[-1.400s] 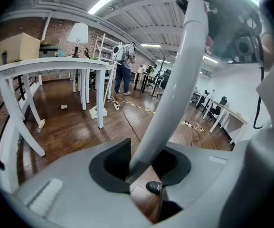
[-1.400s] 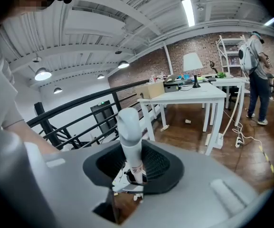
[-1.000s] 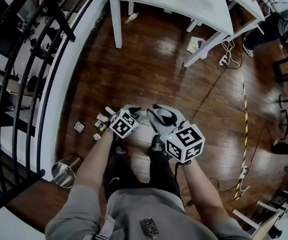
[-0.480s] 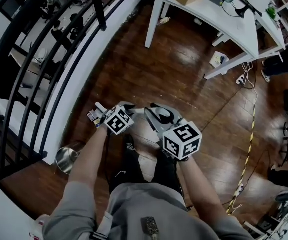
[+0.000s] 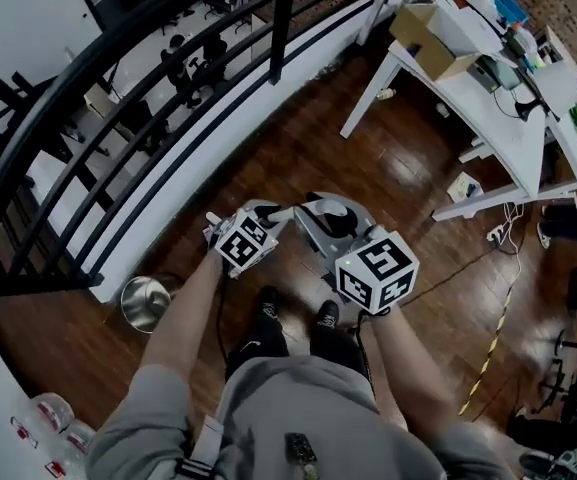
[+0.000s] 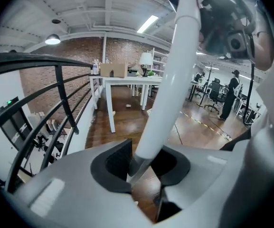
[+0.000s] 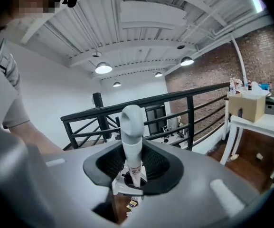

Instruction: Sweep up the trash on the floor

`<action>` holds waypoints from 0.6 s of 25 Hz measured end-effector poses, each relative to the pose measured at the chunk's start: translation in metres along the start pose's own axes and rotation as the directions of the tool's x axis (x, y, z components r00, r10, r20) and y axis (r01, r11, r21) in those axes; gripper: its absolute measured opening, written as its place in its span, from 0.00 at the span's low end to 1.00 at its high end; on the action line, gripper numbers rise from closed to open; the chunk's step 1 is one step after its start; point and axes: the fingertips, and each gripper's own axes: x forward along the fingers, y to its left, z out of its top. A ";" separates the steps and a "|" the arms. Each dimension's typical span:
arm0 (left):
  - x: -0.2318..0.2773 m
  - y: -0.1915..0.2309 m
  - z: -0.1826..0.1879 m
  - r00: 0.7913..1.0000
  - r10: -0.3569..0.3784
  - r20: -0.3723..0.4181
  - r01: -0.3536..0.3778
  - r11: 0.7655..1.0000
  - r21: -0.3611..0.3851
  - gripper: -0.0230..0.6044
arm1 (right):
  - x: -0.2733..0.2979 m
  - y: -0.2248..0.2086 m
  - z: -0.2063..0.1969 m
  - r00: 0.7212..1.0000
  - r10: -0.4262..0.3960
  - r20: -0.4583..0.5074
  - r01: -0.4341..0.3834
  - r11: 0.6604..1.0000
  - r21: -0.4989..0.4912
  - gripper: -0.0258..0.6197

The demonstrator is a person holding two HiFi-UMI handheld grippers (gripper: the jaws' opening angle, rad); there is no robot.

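Observation:
My left gripper has a long white pole between its black pads; its jaws are closing and the pads press on the pole. The pole slants up to the right past the camera. My right gripper is shut on a short white handle with a rounded top, which stands upright between the pads. Small bits of trash lie on the dark wood floor below that handle. In the head view both grippers are held side by side in front of my body, above my shoes.
A black railing with a white base runs along the left. A metal bin stands by my left leg. A white table with a cardboard box stands at the right. Under it lie a bottle and a paper.
Both grippers have risen and swung with my body, keeping hold of their handles. The trash pile seen left of the left gripper is now hidden behind it. The railing and table have shifted in view.

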 end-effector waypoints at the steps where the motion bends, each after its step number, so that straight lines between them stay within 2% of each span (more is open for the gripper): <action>1: -0.009 0.002 0.003 1.000 0.022 0.009 -0.022 1.000 -0.008 0.19 | 0.001 0.004 0.007 1.000 0.021 0.008 -0.021 1.000 -0.010 0.19; 4: -0.023 0.003 0.018 0.997 0.073 0.036 -0.073 0.997 -0.010 0.18 | -0.007 0.008 0.024 0.997 0.076 0.028 -0.075 0.996 -0.040 0.19; 8: -0.022 -0.012 0.039 0.990 0.140 0.035 -0.139 0.990 -0.031 0.17 | -0.033 0.000 0.035 0.985 0.163 0.053 -0.158 0.983 -0.089 0.19; 12: 0.003 -0.046 0.080 0.985 0.168 0.047 -0.165 0.984 -0.061 0.17 | -0.080 -0.034 0.043 0.974 0.204 0.099 -0.193 0.975 -0.114 0.19; 15: 0.038 -0.079 0.127 0.982 0.171 0.074 -0.167 0.984 -0.067 0.16 | -0.128 -0.074 0.052 0.968 0.211 0.132 -0.195 0.972 -0.128 0.19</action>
